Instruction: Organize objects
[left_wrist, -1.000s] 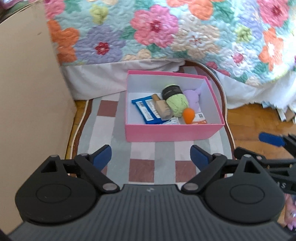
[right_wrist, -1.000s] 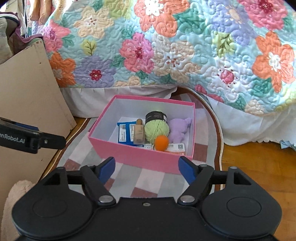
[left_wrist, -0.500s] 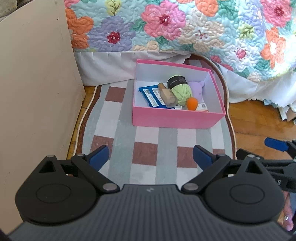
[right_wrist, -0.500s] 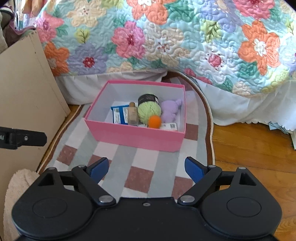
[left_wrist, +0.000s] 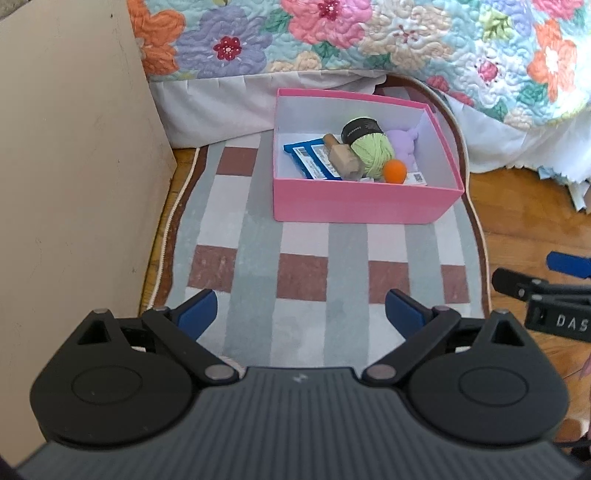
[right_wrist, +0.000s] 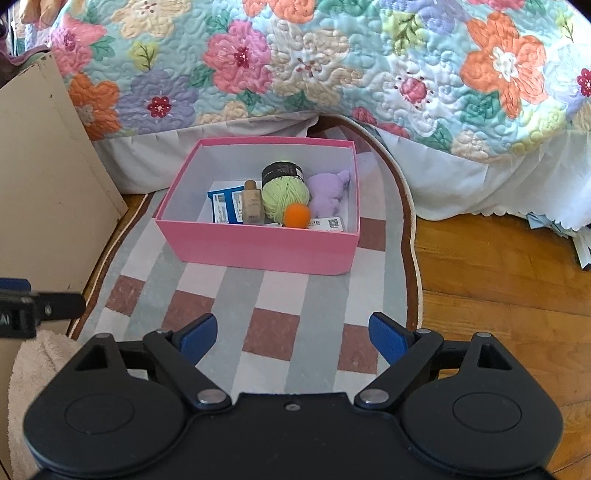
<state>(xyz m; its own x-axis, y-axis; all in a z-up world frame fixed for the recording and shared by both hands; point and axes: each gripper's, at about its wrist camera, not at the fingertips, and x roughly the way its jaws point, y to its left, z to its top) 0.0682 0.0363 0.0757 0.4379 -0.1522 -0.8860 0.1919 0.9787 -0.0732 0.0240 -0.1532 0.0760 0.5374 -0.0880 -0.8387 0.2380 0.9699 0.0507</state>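
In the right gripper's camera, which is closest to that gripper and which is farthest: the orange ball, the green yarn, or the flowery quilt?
1. Orange ball: at the front of the pink box, nearest the right gripper.
2. Green yarn: just behind the ball, mid-box.
3. Flowery quilt: on the bed beyond the box, farthest.

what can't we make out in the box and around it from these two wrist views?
- Blue packet: both views, partly covered by the beige bottle; print too small.
- White label card: right wrist view, lower edge cut by the pink box front wall; text unreadable.
- Purple plush: left wrist view, part hidden behind the green yarn ball.
- Right tool: left wrist view, cut off at the frame edge.
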